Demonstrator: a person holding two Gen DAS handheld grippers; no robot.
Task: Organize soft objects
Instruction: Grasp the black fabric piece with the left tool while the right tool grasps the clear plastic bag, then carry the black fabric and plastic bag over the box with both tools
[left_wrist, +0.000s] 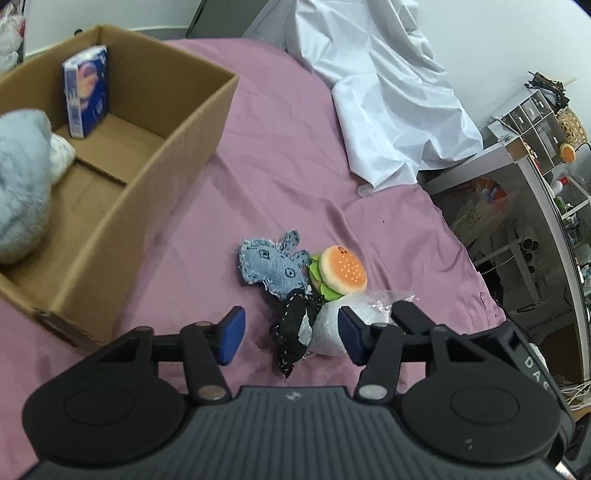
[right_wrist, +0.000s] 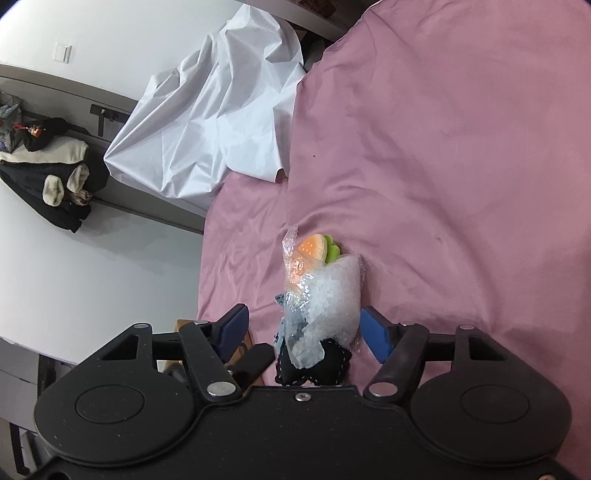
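Note:
A small heap of soft things lies on the pink bedsheet (left_wrist: 280, 155): a blue denim toy (left_wrist: 271, 266), a burger plush (left_wrist: 341, 271), a black stitched cloth piece (left_wrist: 291, 332) and a white roll in clear plastic wrap (left_wrist: 330, 330). My left gripper (left_wrist: 290, 338) is open, its blue pads either side of the black piece and roll. In the right wrist view, my right gripper (right_wrist: 308, 332) is open around the wrapped roll (right_wrist: 332, 295), with the black piece (right_wrist: 317, 363) beneath and the burger plush (right_wrist: 317, 249) beyond.
An open cardboard box (left_wrist: 177, 147) stands on the bed at the left, holding a blue packet (left_wrist: 86, 96) and a grey fluffy item (left_wrist: 22, 184). A white sheet (left_wrist: 384, 92) lies at the back. Shelves (left_wrist: 535, 122) stand right of the bed.

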